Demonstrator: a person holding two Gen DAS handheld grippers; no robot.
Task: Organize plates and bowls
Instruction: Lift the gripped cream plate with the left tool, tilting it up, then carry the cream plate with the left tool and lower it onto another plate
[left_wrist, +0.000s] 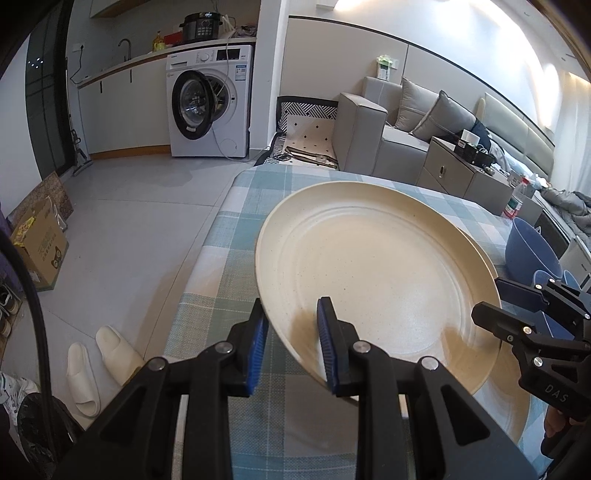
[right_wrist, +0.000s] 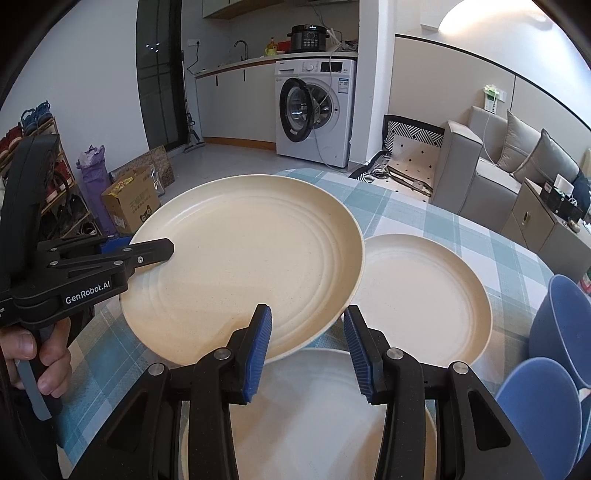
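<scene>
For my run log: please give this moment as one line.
left gripper: shut on big plate | right gripper: open at rim | plate: lifted, tilted | below: second plate

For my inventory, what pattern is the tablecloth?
Blue, green and white plaid tablecloth, clearest in the right wrist view.

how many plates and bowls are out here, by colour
Cream plates: 3 – the large plate held tilted above the table in the left gripper, a smaller plate on the checked cloth, and another plate below the right gripper.
Blue bowls: 2 – one bowl behind, one bowl in front, at the right edge.
Total: 5
</scene>
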